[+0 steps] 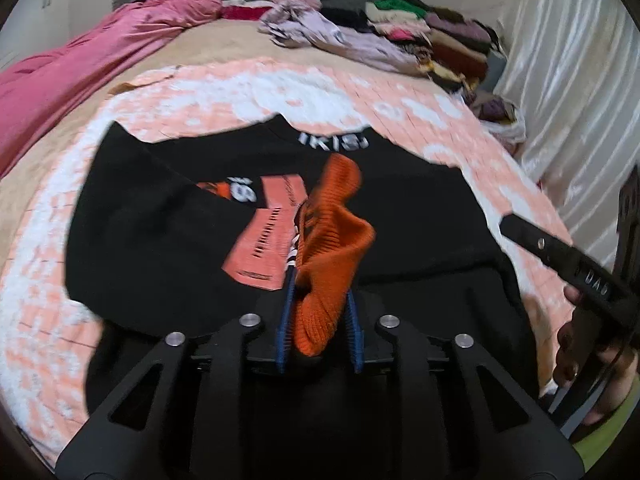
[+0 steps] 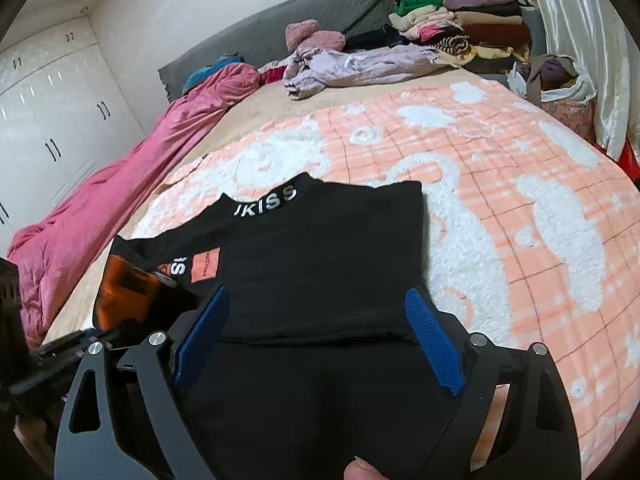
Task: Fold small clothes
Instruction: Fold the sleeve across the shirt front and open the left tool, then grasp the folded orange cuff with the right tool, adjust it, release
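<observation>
here, the left tongs (image 1: 320,300) are closed down on an orange ribbed cuff (image 1: 330,248), the knit bunched between the two blue pads and standing up above them. the cuff belongs to the black sweatshirt (image 2: 320,240), which lies spread on the bed with its collar away from the person and white lettering (image 2: 266,203) readable on the collar band. an orange patch (image 1: 266,236) and further white lettering show on the sweatshirt's left side, just beside the held cuff.

the right tongs (image 2: 320,332) stand wide apart, blue pads on either side of the black cloth, gripping nothing; they hang over the near part of the sweatshirt, where a folded edge crosses between the pads. a fingertip (image 2: 362,470) shows at the bottom edge of the right view.

the sweatshirt rests on a peach and white patterned blanket (image 2: 500,184) covering the bed. a pink quilt (image 2: 120,184) lies bunched along the left edge. at the far side, a lilac garment (image 2: 360,66) lies crumpled, with a stack of folded clothes (image 2: 472,28) to its right against the grey headboard (image 2: 280,28). white curtains (image 1: 572,80) hang on the right; white wardrobe doors (image 2: 48,120) stand on the left.
</observation>
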